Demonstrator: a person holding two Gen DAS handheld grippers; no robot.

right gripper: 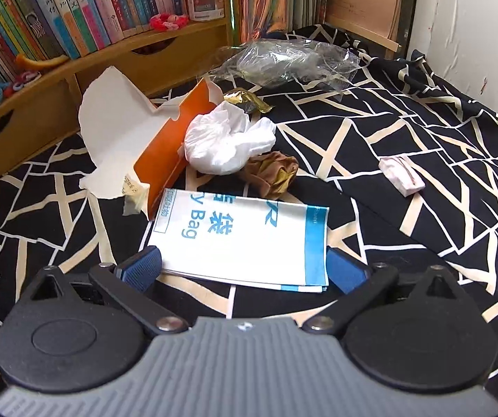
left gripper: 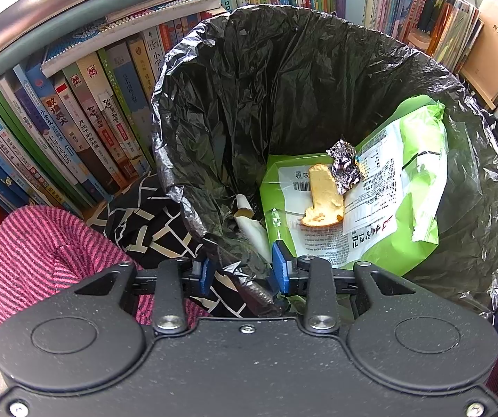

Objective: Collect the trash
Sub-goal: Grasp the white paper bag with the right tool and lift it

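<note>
The left claw (left gripper: 242, 272) pinches the rim of the black plastic trash bag (left gripper: 283, 80), which already holds a green snack wrapper (left gripper: 419, 160) (and some foil). The right claw (right gripper: 243, 267), open, straddles a flat white-and-blue paper bag (right gripper: 245, 239); much litter remains on the bed.

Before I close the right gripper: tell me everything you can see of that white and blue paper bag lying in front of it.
The paper bag is flat and folded, white with blue printing that includes the word "Bag" and a blue band along one edge. It lies on the black patterned cloth, nearest of the litter to the right gripper, whose open fingers straddle its near end. Its far corner meets the torn orange carton. It looks thin, layered and uncrumpled.
</note>
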